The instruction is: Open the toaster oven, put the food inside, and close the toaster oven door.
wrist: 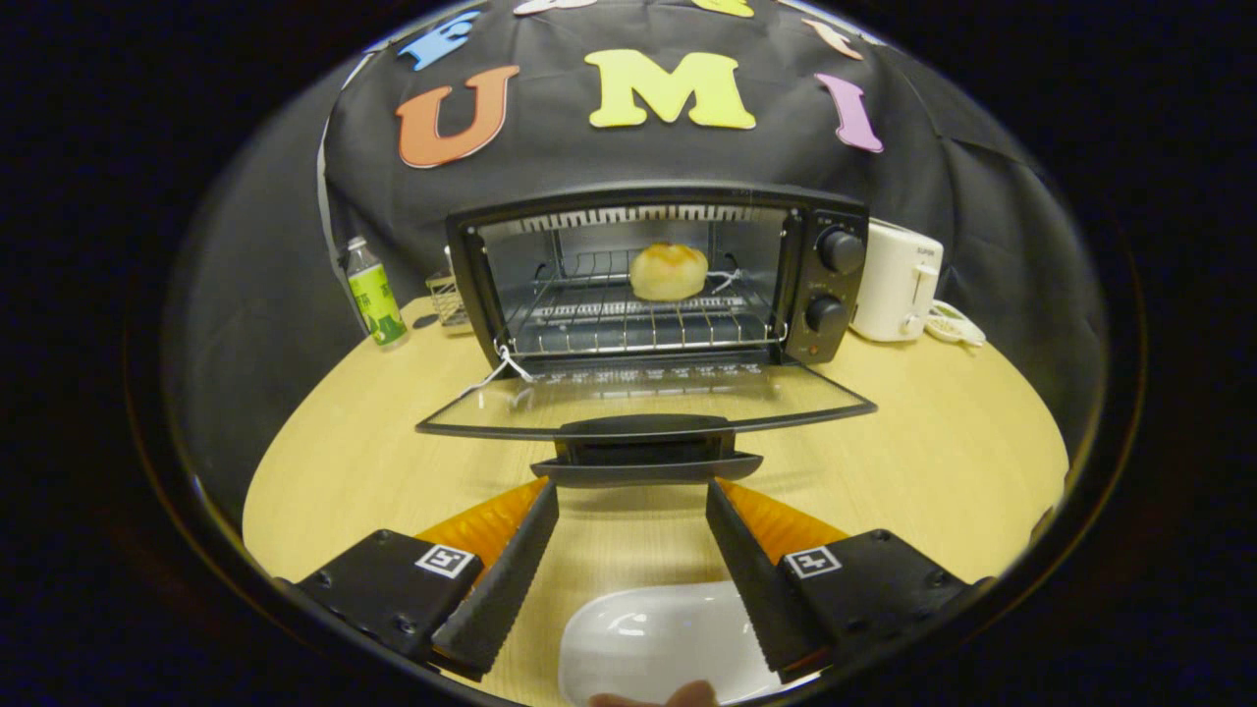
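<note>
My fingers [633,506] gape wide, holding nothing, tips just short of the door handle [645,450]. The bun [668,271] sits on the rack well beyond them. Lifting off-centre, I could slip off and drop the door [643,398].

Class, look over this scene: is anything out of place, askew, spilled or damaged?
Nothing is spilled or broken. The one loose end: the oven door lies fully open with the bun already on the rack. The open tool sits just short of the door handle, touching nothing.
</note>
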Demonstrator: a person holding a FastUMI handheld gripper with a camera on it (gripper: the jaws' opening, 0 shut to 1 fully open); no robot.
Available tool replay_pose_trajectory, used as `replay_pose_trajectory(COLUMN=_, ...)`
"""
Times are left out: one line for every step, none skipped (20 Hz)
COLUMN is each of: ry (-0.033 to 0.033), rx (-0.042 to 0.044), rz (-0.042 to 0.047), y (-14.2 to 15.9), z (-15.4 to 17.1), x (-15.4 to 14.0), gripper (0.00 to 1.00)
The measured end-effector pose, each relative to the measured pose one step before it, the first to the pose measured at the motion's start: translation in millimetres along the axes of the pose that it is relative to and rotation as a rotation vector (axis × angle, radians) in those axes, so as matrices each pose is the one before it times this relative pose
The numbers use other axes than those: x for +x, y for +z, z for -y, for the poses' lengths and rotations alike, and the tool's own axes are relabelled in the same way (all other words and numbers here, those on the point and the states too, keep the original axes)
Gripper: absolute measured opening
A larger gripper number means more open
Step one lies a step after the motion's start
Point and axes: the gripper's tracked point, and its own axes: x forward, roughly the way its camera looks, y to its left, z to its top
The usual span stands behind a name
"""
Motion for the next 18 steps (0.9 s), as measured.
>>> replay_pose_trajectory(ry=0.00305, rx=-0.00077, rz=0.04301, y=13.59, z=-2.1, x=-3.95, gripper=0.99)
replay_pose_trajectory(ry=-0.00058, rx=-0.00714, rz=0.03541, y=12.6, z=-1.25, x=-1.61, gripper=0.99)
replay_pose_trajectory(ry=-0.00525, rx=-0.00655, rz=0.01752, y=8.19, z=-0.57, x=1.55, gripper=0.99)
replay_pose_trajectory(ry=-0.00477, rx=-0.00893, rz=0.02931, y=13.9, z=-0.74, x=1.62, gripper=0.99)
replay_pose_trajectory(ry=-0.00372, rx=-0.0096, rz=0.0263, y=14.3, z=-1.42, x=4.25, gripper=1.0)
replay_pose_trajectory(ry=-0.00148, rx=-0.00626, rz=0.02602, y=13.4, z=-0.07, x=4.31, gripper=1.0)
replay_pose_trajectory(ry=-0.00221, rx=-0.00293, rz=0.02188, y=13.24, z=-0.36, x=6.15, gripper=1.0)
replay_pose_trajectory(ry=-0.00355, rx=-0.00197, rz=0.016, y=12.69, z=0.26, x=7.66, gripper=1.0)
replay_pose_trajectory(ry=-0.00001, rx=-0.00051, rz=0.00958, y=9.22, z=0.52, x=8.12, gripper=0.99)
replay_pose_trajectory(ry=-0.00754, rx=0.00013, rz=0.00869, y=9.13, z=1.6, x=8.42, gripper=1.0)
replay_pose_trajectory(ry=-0.00206, rx=0.006, rz=0.0158, y=9.78, z=2.65, x=7.58, gripper=1.0)
replay_pose_trajectory(ry=0.00227, rx=0.00829, rz=0.01039, y=7.24, z=0.69, x=4.04, gripper=1.0)
replay_pose_trajectory(ry=0.00222, rx=0.00513, rz=0.00183, y=4.88, z=1.1, x=3.04, gripper=0.99)
replay_pose_trajectory(ry=0.00625, rx=0.00487, rz=0.01165, y=6.56, z=0.71, x=-2.19, gripper=1.0)
replay_pose_trajectory(ry=0.00242, rx=0.00064, rz=0.0125, y=7.96, z=1.64, x=-3.57, gripper=1.0)
replay_pose_trajectory(ry=0.00319, rx=-0.00537, rz=0.02028, y=9.44, z=1.69, x=-6.88, gripper=1.0)
replay_pose_trajectory(ry=0.0019, rx=-0.00614, rz=0.02413, y=11.31, z=1.98, x=-8.86, gripper=1.0)
replay_pose_trajectory(ry=0.00205, rx=-0.00269, rz=0.02958, y=14.52, z=2.0, x=-11.3, gripper=1.0)
